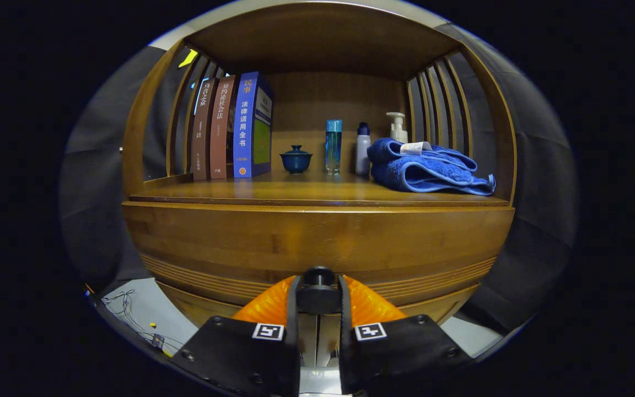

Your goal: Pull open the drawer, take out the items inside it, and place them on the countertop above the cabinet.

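The gripper (318,292) pinches the dark knob (318,275) of the wooden drawer (317,242), both fingers pressed against its sides. The drawer front sits directly ahead, looking closed. Beyond and above it, the tabletop (317,193) carries three books (232,128), a lidded teacup (296,159), bottles (333,146) and a blue towel (425,171).

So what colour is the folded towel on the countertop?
Blue, clearest in the gripper view: the towel lies beside the pump bottle.
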`<action>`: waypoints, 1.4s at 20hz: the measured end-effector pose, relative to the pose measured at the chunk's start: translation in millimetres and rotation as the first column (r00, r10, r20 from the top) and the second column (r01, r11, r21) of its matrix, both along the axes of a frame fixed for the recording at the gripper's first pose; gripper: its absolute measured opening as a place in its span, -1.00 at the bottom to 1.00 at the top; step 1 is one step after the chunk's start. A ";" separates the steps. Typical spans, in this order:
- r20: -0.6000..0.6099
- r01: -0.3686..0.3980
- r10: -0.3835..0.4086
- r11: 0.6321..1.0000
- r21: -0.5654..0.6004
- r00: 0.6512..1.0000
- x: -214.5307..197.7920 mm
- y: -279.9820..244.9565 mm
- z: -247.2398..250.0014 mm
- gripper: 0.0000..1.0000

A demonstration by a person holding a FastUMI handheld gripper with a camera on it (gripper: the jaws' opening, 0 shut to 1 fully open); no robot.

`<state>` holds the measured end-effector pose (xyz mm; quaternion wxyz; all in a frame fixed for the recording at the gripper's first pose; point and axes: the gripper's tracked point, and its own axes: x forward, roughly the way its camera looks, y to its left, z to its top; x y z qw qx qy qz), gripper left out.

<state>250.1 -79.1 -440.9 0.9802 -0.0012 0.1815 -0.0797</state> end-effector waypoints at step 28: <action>-0.036 -0.036 0.037 0.999 0.028 0.999 -163.0 17.1 20.5 -0.37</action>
